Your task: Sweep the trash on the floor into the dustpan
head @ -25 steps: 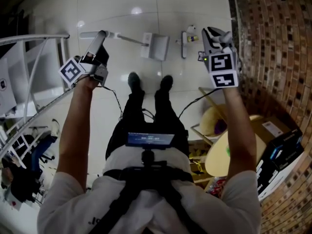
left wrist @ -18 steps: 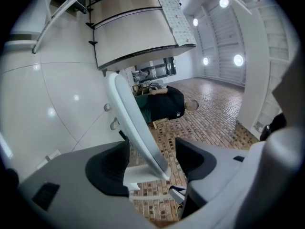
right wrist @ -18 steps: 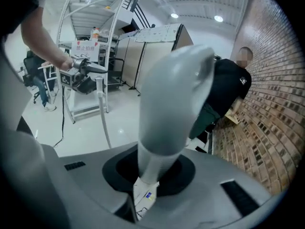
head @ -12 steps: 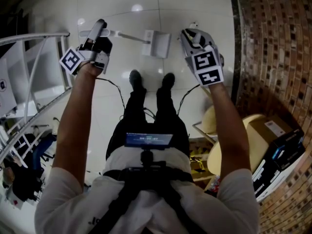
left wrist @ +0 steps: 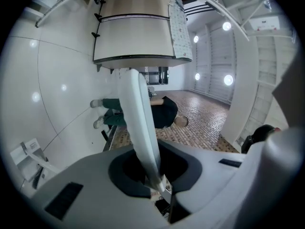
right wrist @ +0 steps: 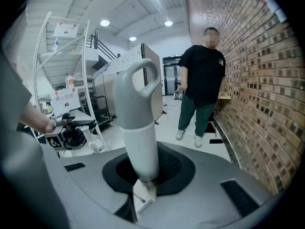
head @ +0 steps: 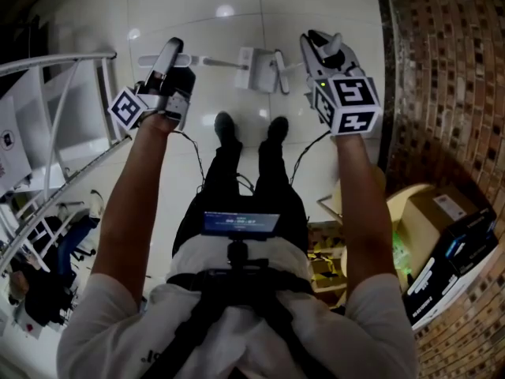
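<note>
A white dustpan (head: 254, 69) stands on the glossy white floor ahead of my feet. Its long white handle (head: 207, 61) runs left to my left gripper (head: 172, 52). The left jaws have just been closing and now clamp that handle (left wrist: 139, 123), which sticks out past them in the left gripper view. My right gripper (head: 319, 47) is shut on the grey-and-white looped handle of a brush (right wrist: 137, 123). The brush head (head: 278, 70) is down beside the dustpan's right edge. I can make out no trash on the floor.
A brick wall (head: 442, 69) runs along the right, with cardboard boxes (head: 442, 212) at its foot. A white metal railing (head: 63, 93) stands at the left. My shoes (head: 225, 125) are just behind the dustpan. A person (right wrist: 202, 80) stands by the wall.
The left jaws have shut on the dustpan handle. My right gripper has swung left and rolled, which brought the brush head from the right up against the dustpan.
</note>
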`<action>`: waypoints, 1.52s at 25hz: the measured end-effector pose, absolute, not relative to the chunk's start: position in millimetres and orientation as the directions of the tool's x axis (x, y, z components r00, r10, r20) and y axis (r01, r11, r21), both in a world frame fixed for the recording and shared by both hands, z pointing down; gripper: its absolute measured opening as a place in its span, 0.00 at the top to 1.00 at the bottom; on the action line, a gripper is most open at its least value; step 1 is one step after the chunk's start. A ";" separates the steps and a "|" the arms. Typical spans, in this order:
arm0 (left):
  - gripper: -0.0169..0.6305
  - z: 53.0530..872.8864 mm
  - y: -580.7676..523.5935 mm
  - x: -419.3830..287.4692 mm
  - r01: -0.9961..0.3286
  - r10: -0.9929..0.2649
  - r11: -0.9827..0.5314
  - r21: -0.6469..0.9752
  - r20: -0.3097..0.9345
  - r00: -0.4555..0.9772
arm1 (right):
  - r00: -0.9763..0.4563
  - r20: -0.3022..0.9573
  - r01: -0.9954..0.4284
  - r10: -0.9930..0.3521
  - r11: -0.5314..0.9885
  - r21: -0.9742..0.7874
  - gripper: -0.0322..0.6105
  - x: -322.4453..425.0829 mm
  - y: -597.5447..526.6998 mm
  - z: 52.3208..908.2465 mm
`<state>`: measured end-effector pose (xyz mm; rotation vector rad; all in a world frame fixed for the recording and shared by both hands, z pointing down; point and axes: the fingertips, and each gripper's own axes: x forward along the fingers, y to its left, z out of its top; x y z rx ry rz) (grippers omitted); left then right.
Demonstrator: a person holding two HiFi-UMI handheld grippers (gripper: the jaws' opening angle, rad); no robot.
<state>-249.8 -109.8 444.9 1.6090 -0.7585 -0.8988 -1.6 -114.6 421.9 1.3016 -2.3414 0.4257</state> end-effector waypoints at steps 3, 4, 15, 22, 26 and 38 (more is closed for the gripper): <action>0.94 445.7 -108.6 -253.9 -0.016 -0.857 -0.208 0.978 -0.175 0.485 | -0.486 0.466 -0.858 -0.739 0.506 -0.092 0.88 -3.3 -114.6 407.1; 0.94 445.7 -108.3 -256.3 -0.014 -0.859 -0.211 0.977 -0.179 0.479 | -0.488 0.457 -0.859 -0.743 0.503 -0.100 0.88 -1.1 -114.1 402.1; 0.94 433.3 -108.0 -252.7 0.032 -0.858 -0.257 0.966 -0.244 0.453 | -0.403 0.446 -0.901 -0.799 0.432 -0.039 0.89 62.9 -122.8 374.2; 0.94 418.8 -123.5 -223.0 0.044 -0.848 -0.290 0.956 -0.278 0.451 | -0.362 0.447 -0.902 -0.818 0.429 0.054 0.89 119.4 -149.2 358.5; 0.94 410.5 -138.4 -198.6 0.034 -0.848 -0.298 0.954 -0.281 0.449 | -0.336 0.460 -0.875 -0.822 0.454 0.171 0.89 153.4 -176.4 350.0; 0.94 399.4 -176.7 -134.5 0.002 -0.854 -0.301 0.954 -0.270 0.445 | -0.300 0.455 -0.765 -0.838 0.496 0.410 0.89 201.5 -246.2 347.7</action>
